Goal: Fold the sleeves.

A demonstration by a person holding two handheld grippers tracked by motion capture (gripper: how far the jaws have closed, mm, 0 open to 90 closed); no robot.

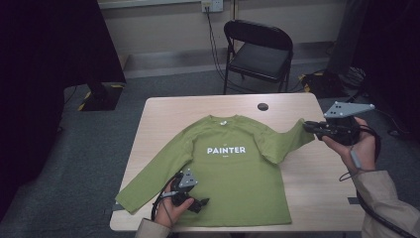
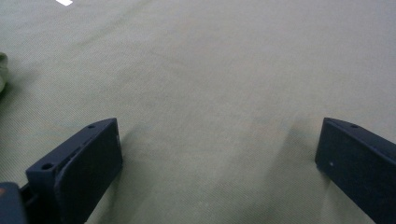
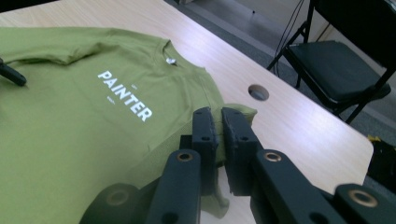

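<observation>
An olive-green long-sleeved shirt [image 1: 233, 168] printed "PAINTER" in white lies flat, front up, on the light wooden table [image 1: 317, 188]. The right gripper [image 1: 312, 127] is clenched on the cuff of one sleeve, lifted off the table at the right edge. The left gripper [image 1: 202, 203] rests on the shirt's lower front, jaws spread apart.

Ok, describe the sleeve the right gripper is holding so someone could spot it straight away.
On the wooden table lies a green shirt printed PAINTER. Its sleeve on the folding chair's side is lifted off the table, its cuff pinched in the right gripper. The other sleeve lies flat.
</observation>
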